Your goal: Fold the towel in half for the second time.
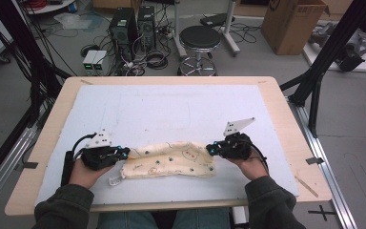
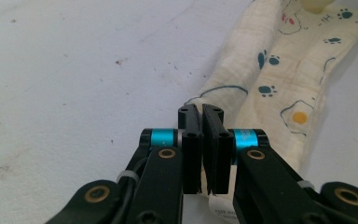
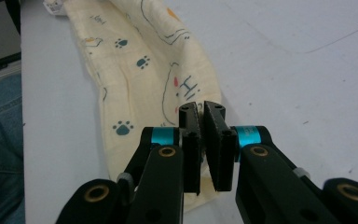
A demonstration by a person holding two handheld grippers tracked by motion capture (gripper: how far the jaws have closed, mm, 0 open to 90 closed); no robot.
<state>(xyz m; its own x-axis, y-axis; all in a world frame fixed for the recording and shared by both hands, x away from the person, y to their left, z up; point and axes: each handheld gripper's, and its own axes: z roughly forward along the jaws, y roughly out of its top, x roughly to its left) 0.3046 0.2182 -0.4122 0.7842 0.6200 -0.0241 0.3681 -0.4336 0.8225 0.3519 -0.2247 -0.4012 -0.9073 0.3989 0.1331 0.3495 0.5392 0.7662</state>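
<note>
A cream cloth [image 1: 171, 161] printed with blue paws was lying on the white mat [image 1: 171, 109] of the bench [image 1: 286, 119], near the person's edge. It was folded into a long narrow band that ran from left to right.

The left gripper [image 1: 125, 153] was placed at the left end of the band and the right gripper [image 1: 209, 149] at the right end, so that the cloth was stretched between them. In the left gripper view, the jaws of the left gripper [image 2: 201, 111] were brought nearly together, and the edge of the cloth [image 2: 279, 70] was seen passing between them. It was judged that the corner was pinched there, although the fabric inside the jaws was mostly hidden. A small white label [image 2: 221, 205] was visible just under the jaws.

In the right gripper view, the jaws of the right gripper [image 3: 202, 108] were closed in the same narrow way over the near end of the cloth [image 3: 135, 60], and a thin layer of fabric seemed to be held between them.

The two ends were probably held in this way so that the band could be kept flat and straight. With both ends gripped, the cloth could be lifted, turned or folded again without sagging to one side. The hands [image 1: 83, 174] were kept low, close to the mat, which was judged to give better control.

The other things, such as the stool [image 1: 199, 40] and the cardboard box [image 1: 293, 24], were standing on the floor well apart from the work.
</note>
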